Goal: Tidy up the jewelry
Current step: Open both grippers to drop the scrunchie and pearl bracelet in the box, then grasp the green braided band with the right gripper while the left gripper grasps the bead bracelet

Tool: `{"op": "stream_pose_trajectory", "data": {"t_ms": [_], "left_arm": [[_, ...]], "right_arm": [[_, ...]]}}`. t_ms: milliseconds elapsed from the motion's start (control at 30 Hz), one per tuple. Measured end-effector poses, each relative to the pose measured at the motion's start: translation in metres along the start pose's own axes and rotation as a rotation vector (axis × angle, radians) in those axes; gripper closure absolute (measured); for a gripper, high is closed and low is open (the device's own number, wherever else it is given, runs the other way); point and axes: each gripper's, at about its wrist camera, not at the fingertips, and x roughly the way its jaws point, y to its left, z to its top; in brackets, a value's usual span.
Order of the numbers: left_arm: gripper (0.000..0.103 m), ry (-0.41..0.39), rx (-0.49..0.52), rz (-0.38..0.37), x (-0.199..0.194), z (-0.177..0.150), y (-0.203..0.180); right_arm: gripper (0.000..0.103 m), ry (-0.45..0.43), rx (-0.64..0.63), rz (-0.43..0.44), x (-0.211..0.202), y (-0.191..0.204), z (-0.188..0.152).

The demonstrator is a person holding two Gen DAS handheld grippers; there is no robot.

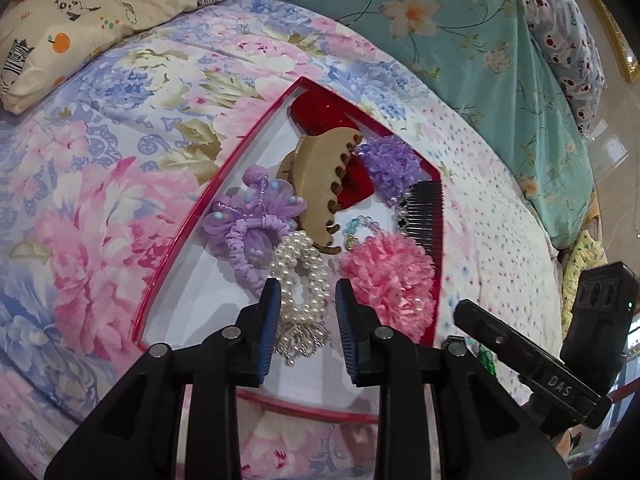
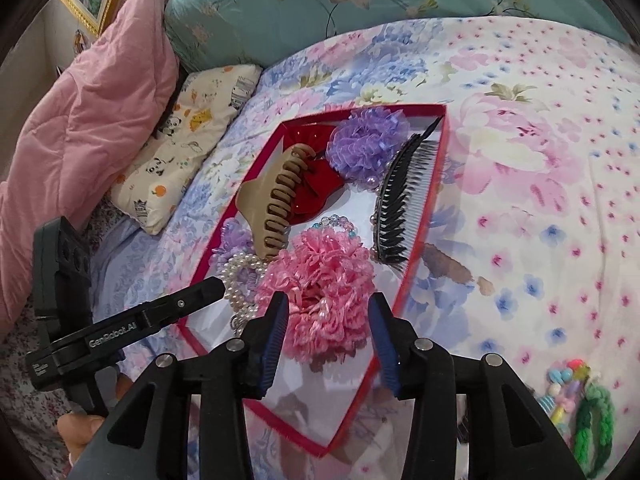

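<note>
A red-rimmed tray [image 1: 176, 240] [image 2: 416, 264] lies on the bed and holds hair accessories. In it are a pearl bracelet [image 1: 298, 276] [image 2: 240, 276], a pink ruffled scrunchie [image 1: 394, 280] [image 2: 320, 284], a purple scrunchie [image 1: 390, 164] [image 2: 362, 144], a tan claw clip [image 1: 316, 176] [image 2: 272, 208], a black comb [image 1: 426, 216] [image 2: 400, 204], a red clip [image 1: 324, 114] and a lilac bow tie [image 1: 250, 224]. My left gripper [image 1: 306, 308] is open, its jaws on either side of the pearl bracelet. My right gripper [image 2: 330, 320] is open, straddling the pink scrunchie.
A green braided band [image 2: 596, 420] and a colourful bead string [image 2: 564, 384] lie on the floral quilt to the tray's right. A cartoon-print pillow [image 1: 100, 12], a pink duvet [image 2: 80, 128] and a teal blanket [image 1: 480, 40] lie around the bed's edges.
</note>
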Motion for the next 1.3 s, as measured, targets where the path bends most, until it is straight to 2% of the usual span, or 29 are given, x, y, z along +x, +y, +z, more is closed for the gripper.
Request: {"op": "stream_pose_trajectory", "data": {"t_ms": [133,333,433,633,1033,1300], "left_arm": [[0.078,-0.012,-0.003,-0.018,-0.015,-0.008,-0.006],[0.078,0.001,0.027,-0.049,-0.026,-0.024,-0.027],[0.07,0.014,0.047,-0.064,-0.025,-0.033,-0.039],[0.07,0.043,0.098,-0.094,-0.023,-0.049,-0.067],[0.07,0.121,0.189,-0.12,-0.011,-0.085,-0.115],[0.07,0.188,0.239,-0.12,0.007,-0.109,-0.137]], "right_arm": [[0.058,-0.038,-0.002,-0.002,-0.031,-0.007,-0.007],[0.056,-0.086,0.061,-0.043,-0.076,-0.043,-0.026],[0.055,-0.098,0.106,-0.061,-0.093,-0.063,-0.034],[0.053,-0.131,0.154,-0.11,-0.127,-0.093,-0.055],[0.052,-0.13,0.226,-0.175,-0.144,-0.136,-0.092],[0.052,-0.109,0.18,-0.22,-0.137,-0.14,-0.095]]}}
